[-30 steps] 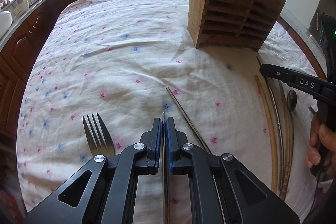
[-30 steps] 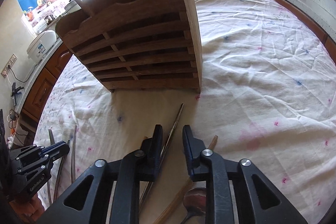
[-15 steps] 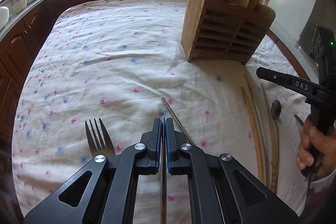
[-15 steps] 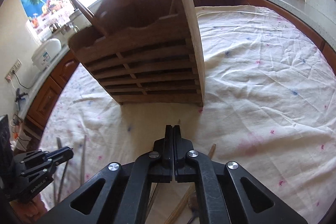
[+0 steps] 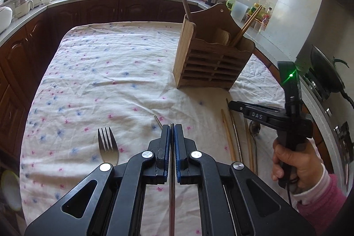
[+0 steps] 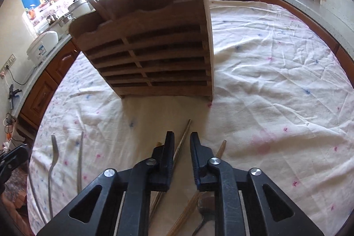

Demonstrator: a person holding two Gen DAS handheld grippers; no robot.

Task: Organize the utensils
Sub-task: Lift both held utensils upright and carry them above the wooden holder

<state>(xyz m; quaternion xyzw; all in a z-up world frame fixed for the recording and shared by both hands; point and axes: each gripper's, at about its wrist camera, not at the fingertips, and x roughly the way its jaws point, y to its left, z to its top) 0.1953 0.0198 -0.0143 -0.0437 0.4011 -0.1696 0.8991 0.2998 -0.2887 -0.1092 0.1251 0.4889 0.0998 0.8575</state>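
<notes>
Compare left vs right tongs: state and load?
Left tongs are shut on a thin metal chopstick; right tongs are opening and grip nothing. Left hold theirs off the cloth; right hover over chopsticks lying on it. Both point down toward the table.

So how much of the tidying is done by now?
A few sticks already stand in the wooden holder. The left gripper is shut on a thin metal chopstick. The right gripper, its jaws opening, hangs over a chopstick but grips nothing. Still lying on the cloth: a fork, another metal chopstick, a spoon and several chopsticks beside it.
</notes>
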